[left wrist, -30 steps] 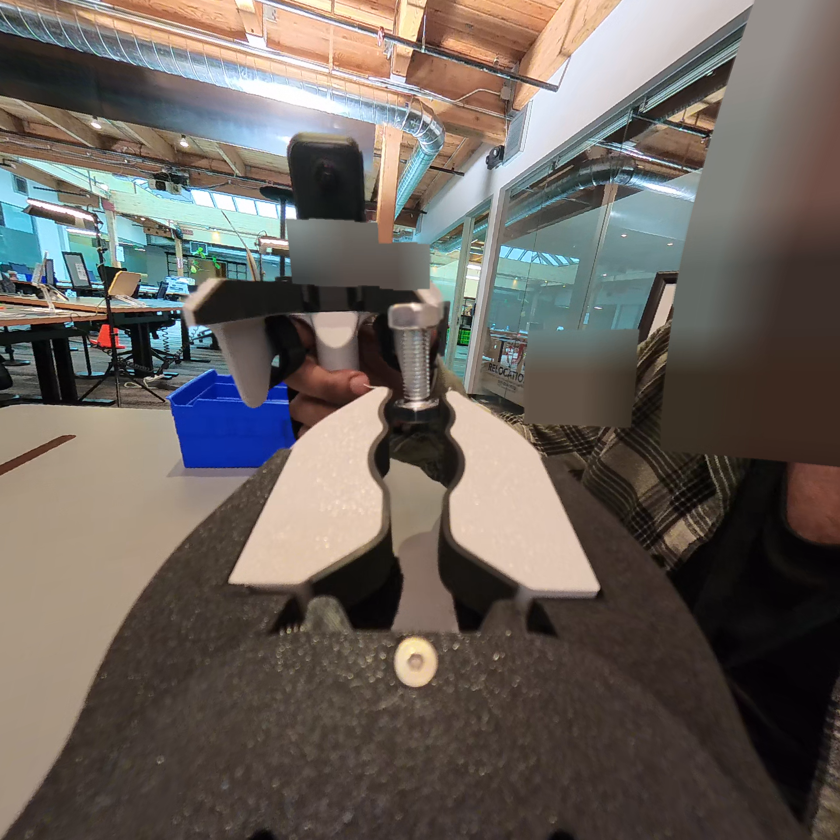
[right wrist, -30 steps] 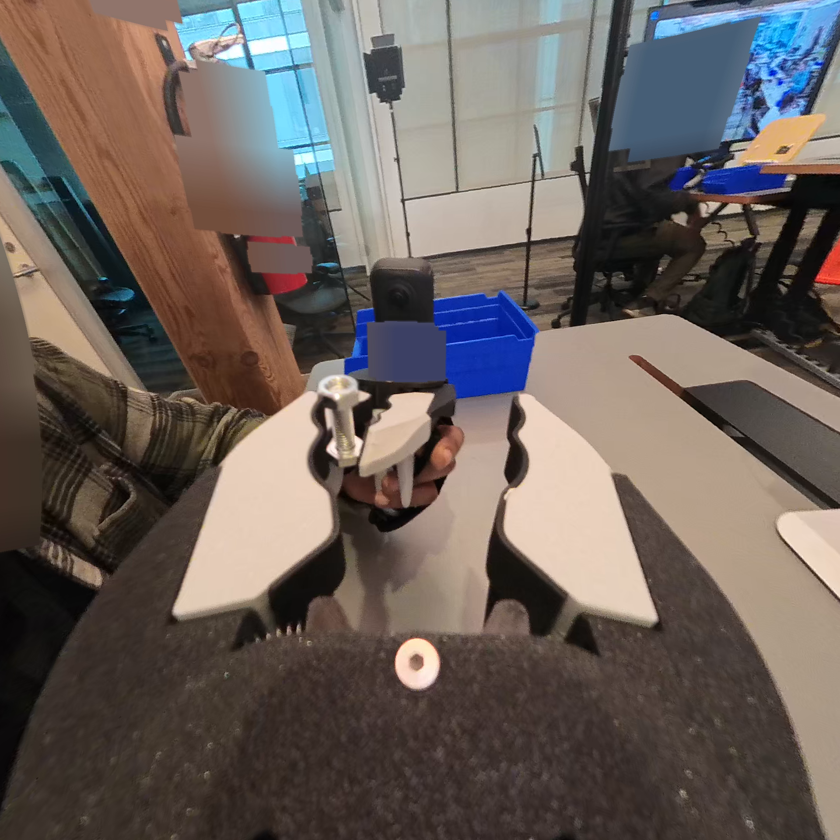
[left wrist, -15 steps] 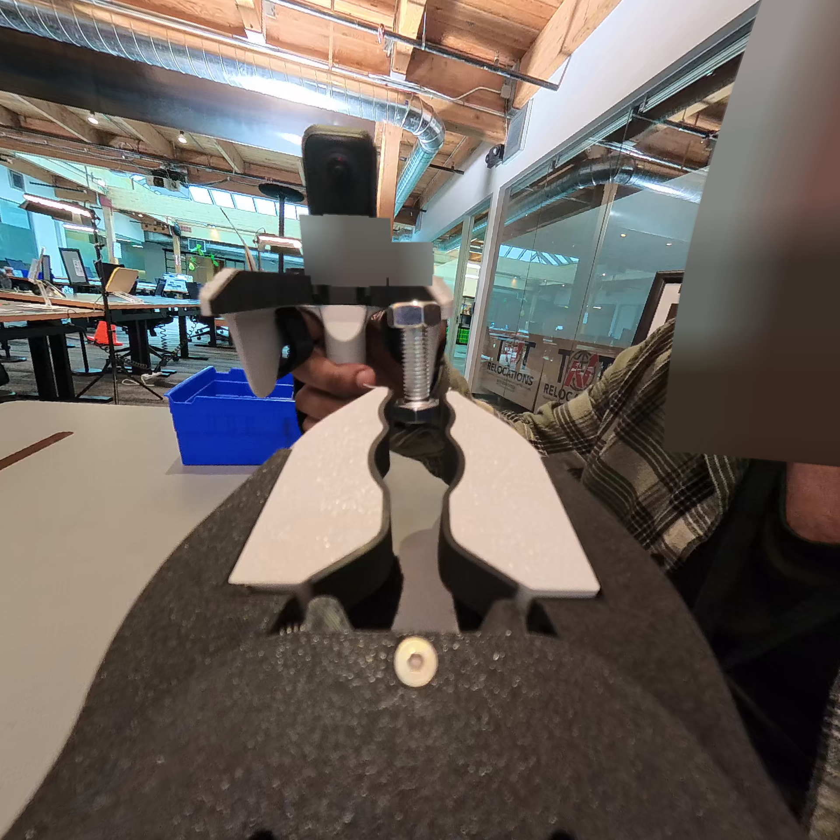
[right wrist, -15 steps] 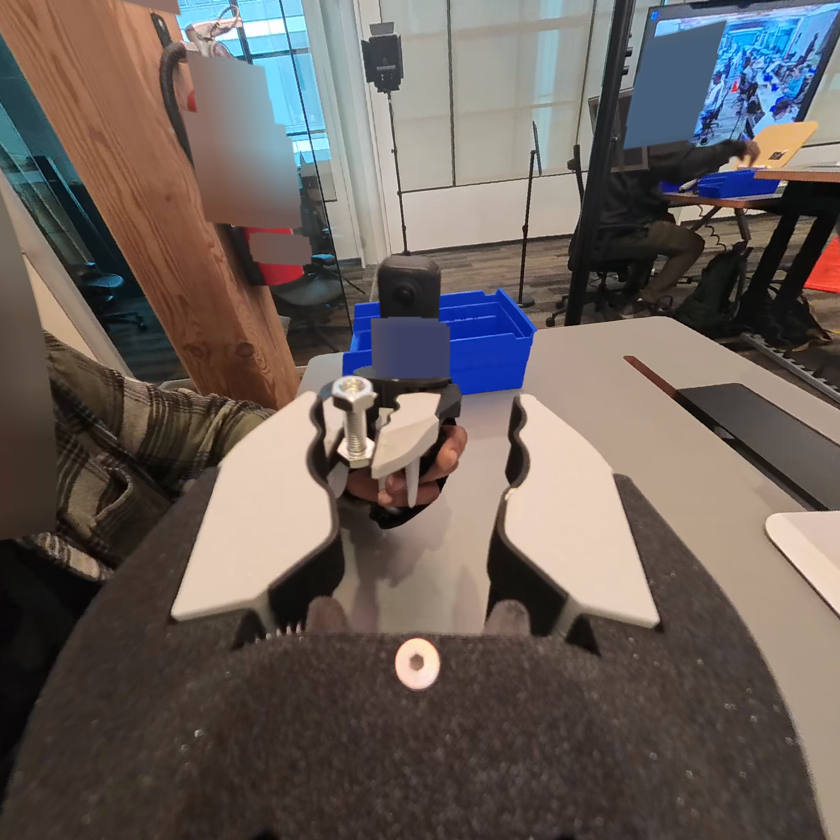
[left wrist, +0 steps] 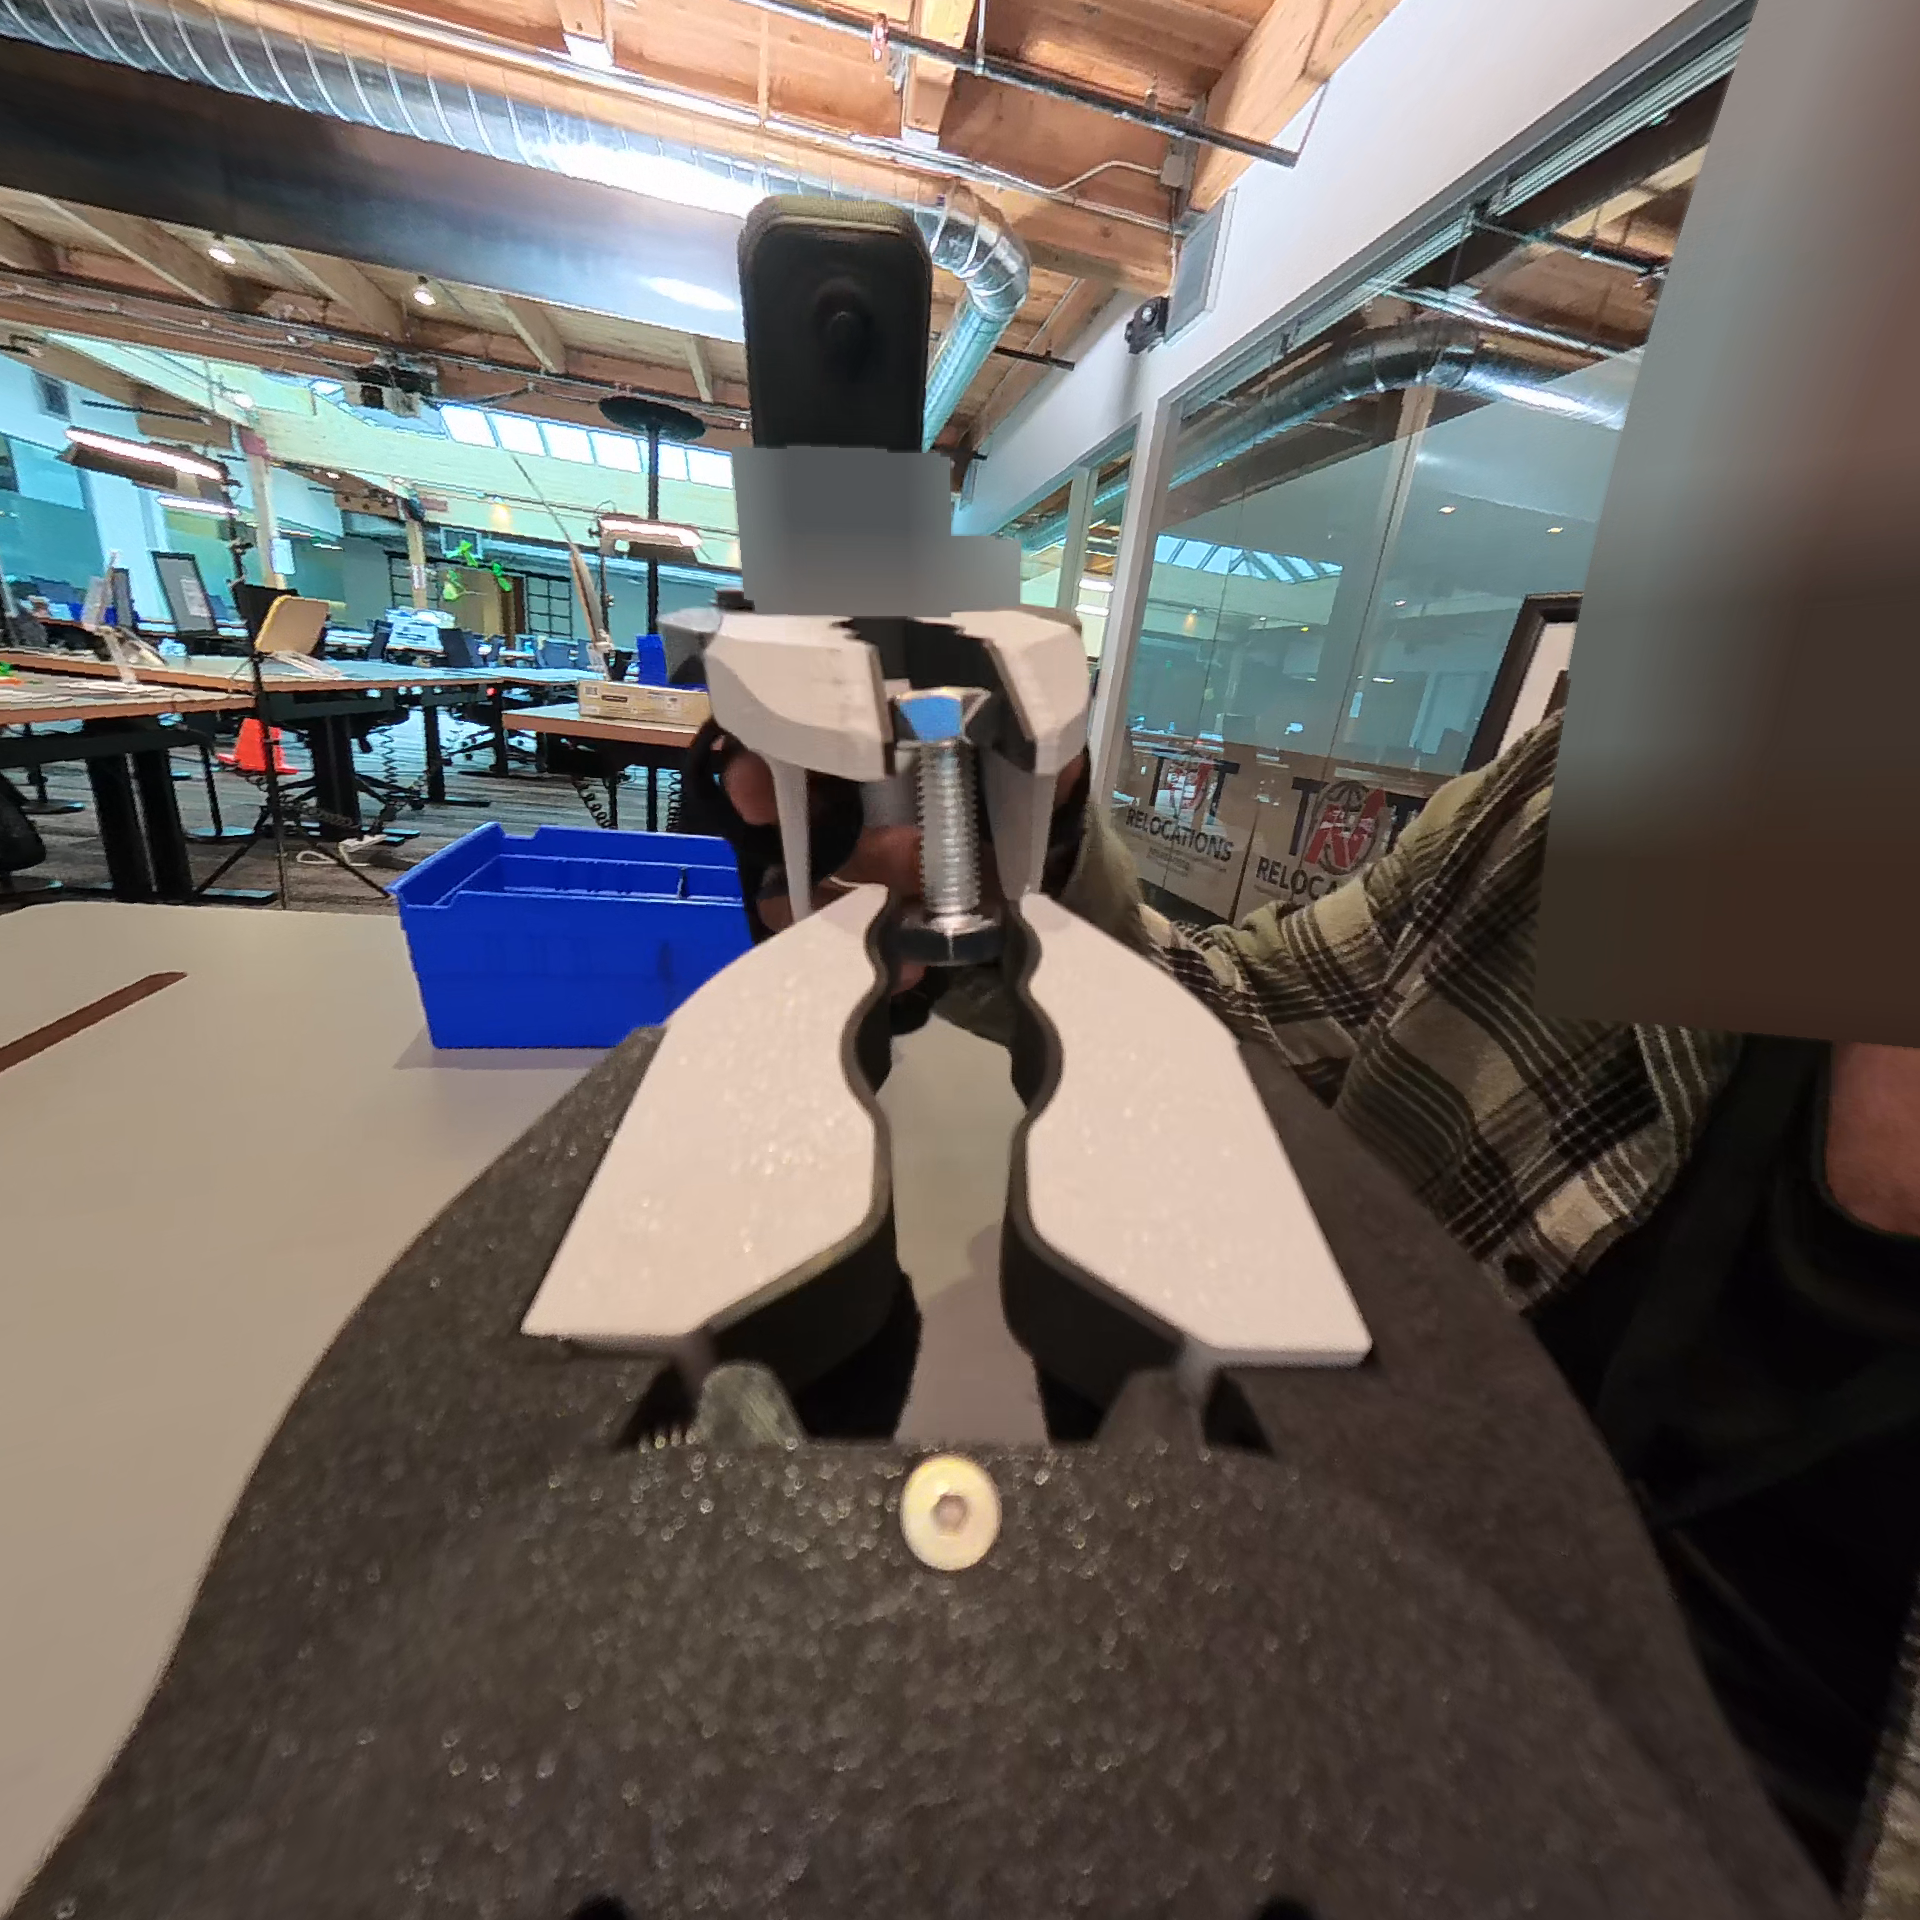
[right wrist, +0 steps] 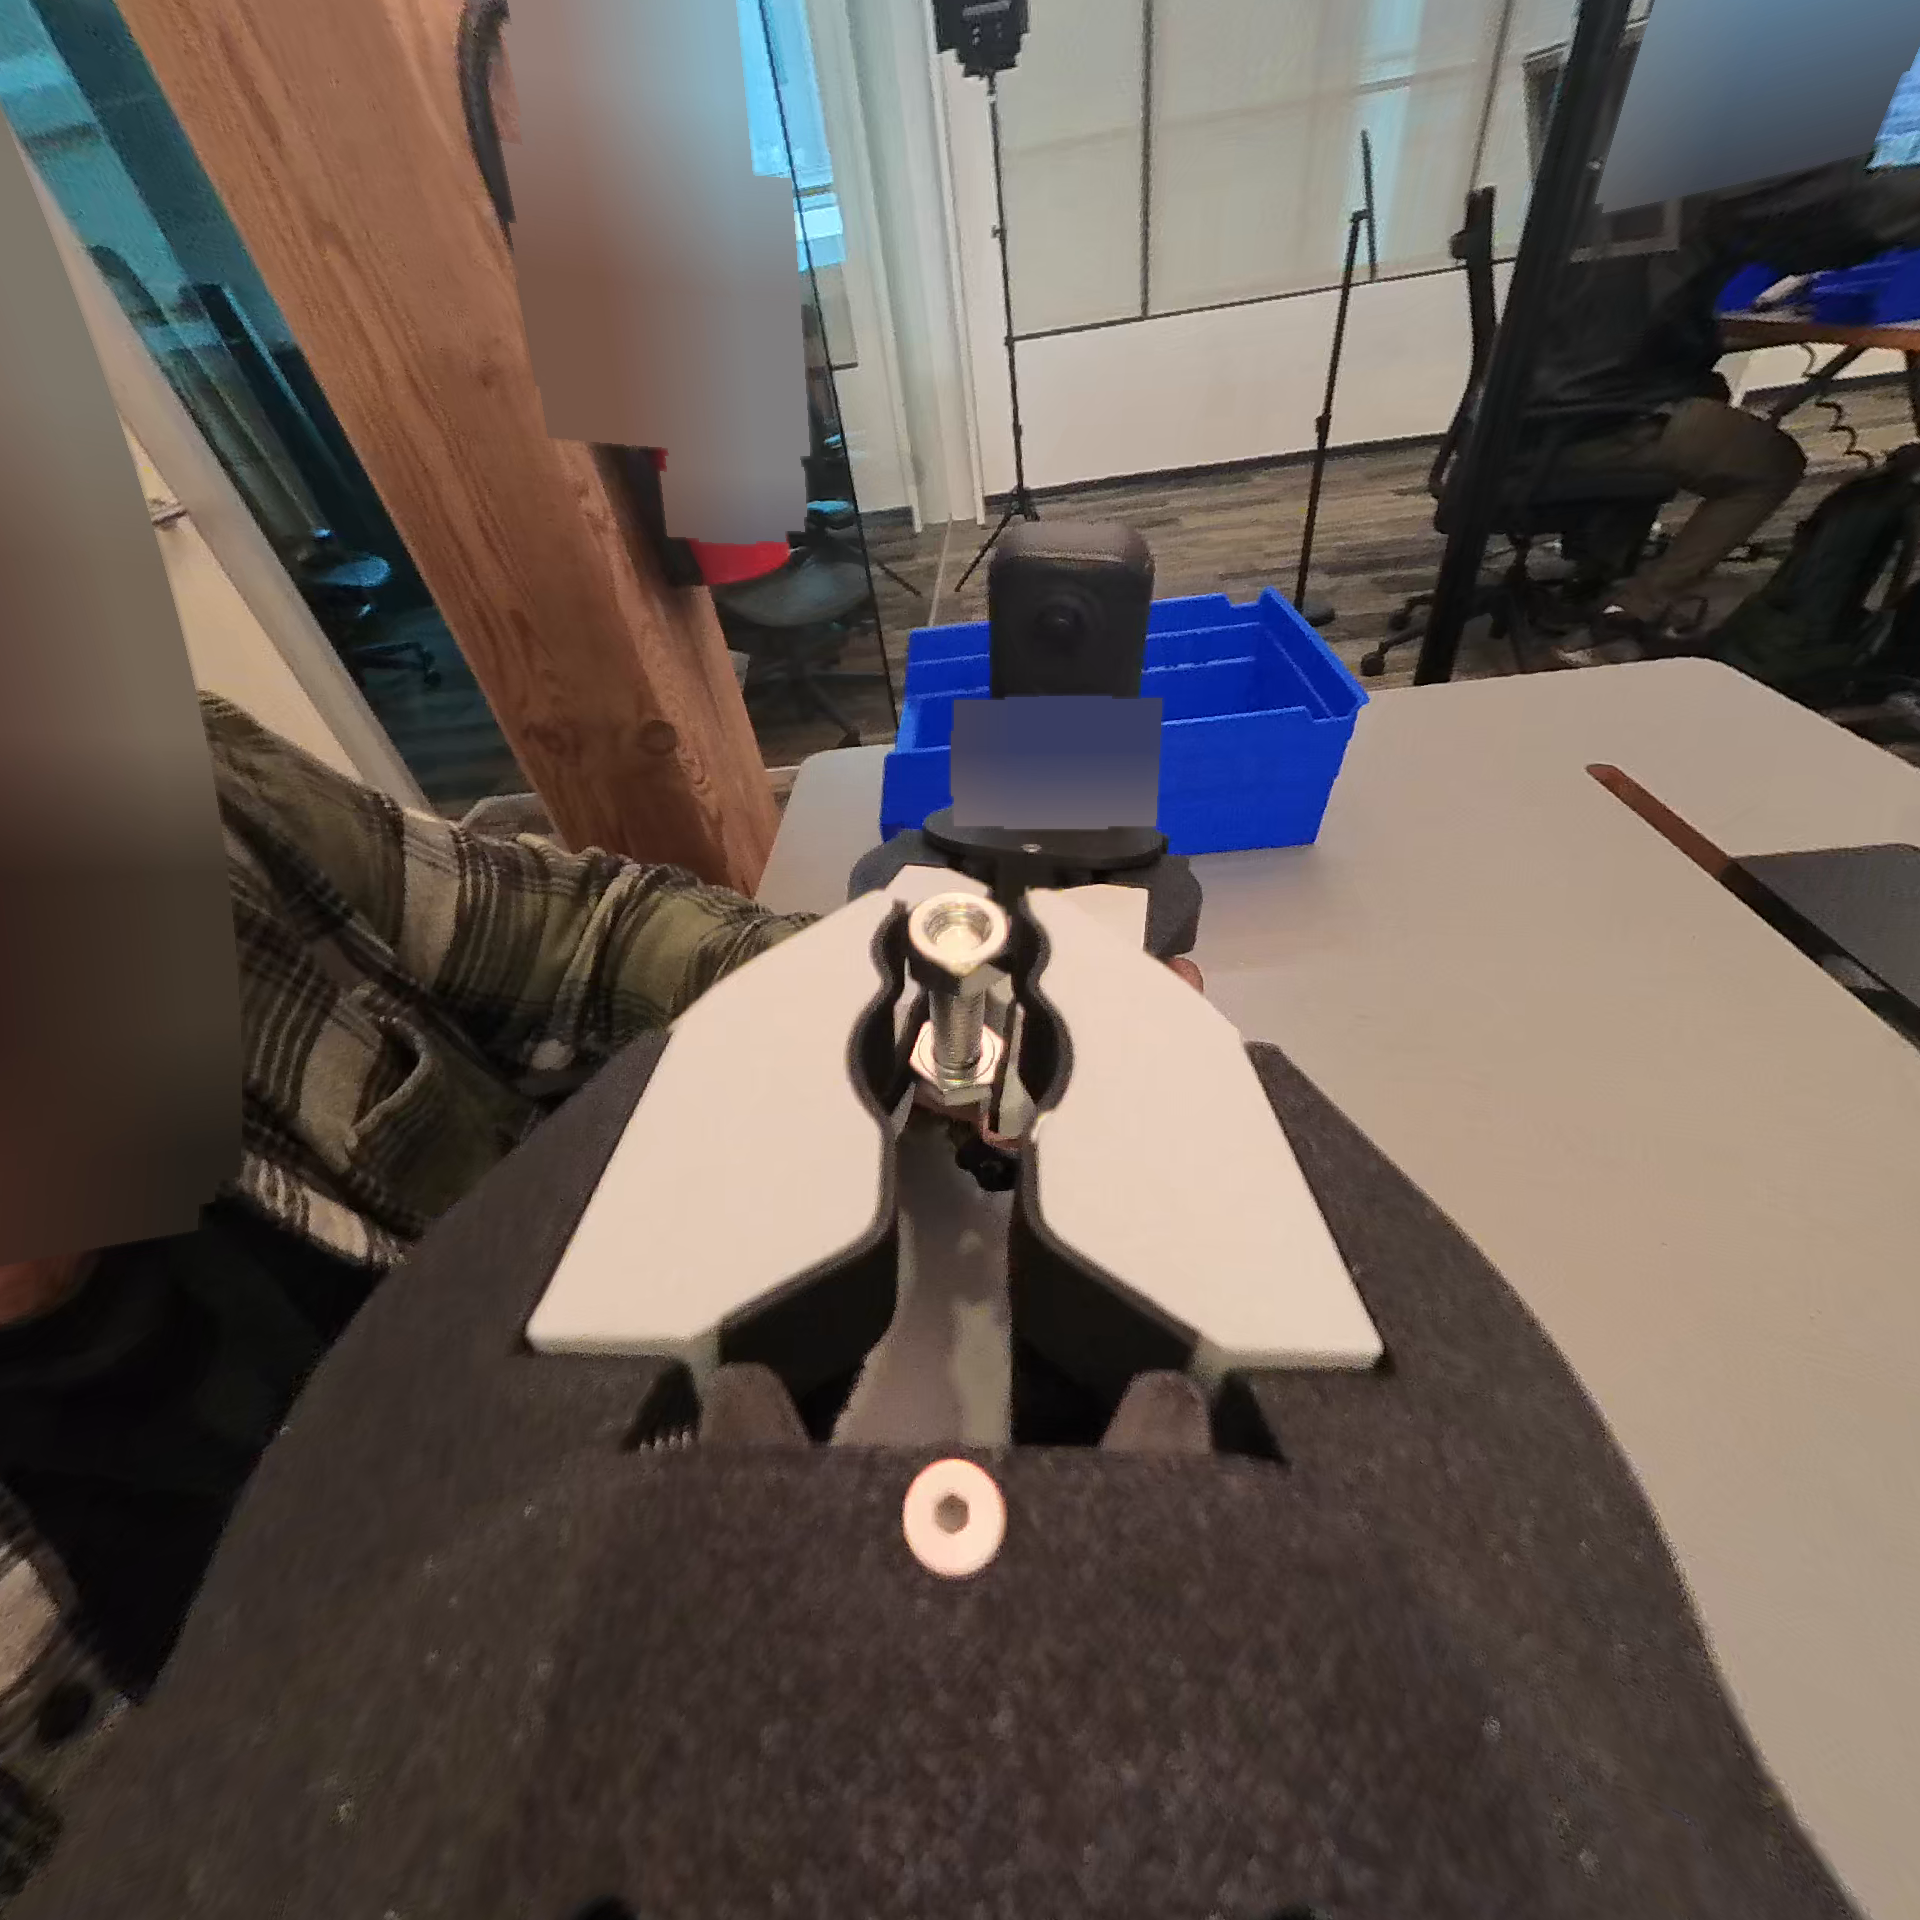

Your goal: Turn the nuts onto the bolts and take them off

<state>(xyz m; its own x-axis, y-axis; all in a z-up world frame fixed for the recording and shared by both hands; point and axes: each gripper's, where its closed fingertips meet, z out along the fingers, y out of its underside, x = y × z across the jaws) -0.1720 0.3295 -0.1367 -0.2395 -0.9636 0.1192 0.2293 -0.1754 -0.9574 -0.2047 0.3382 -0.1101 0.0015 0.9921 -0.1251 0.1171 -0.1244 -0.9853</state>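
Observation:
A silver bolt (left wrist: 948, 831) stands upright in the air between my two grippers, with a hex nut (left wrist: 951, 943) on its lower end. My left gripper (left wrist: 951, 930) is shut on the nut. My right gripper (right wrist: 956, 930) faces it and is shut on the bolt's head (right wrist: 956, 935). In the right wrist view the nut (right wrist: 956, 1070) shows below the head, between my fingers. In the left wrist view the right gripper (left wrist: 904, 717) straddles the bolt's head from above. The left gripper's camera (right wrist: 1070, 623) rises just behind the bolt.
A blue bin (left wrist: 561, 956) stands on the grey table (left wrist: 208, 1143); it also shows in the right wrist view (right wrist: 1247, 748). A black mat (right wrist: 1849, 904) lies at the table's right. A person's plaid sleeve (left wrist: 1455, 1039) is close by. A wooden post (right wrist: 436, 416) stands behind. Less than 4 cm separates the two grippers' tips.
My right gripper was open beside the bolt. It has moved over the bolt's head and shut on it. My left gripper has kept hold of the nut.

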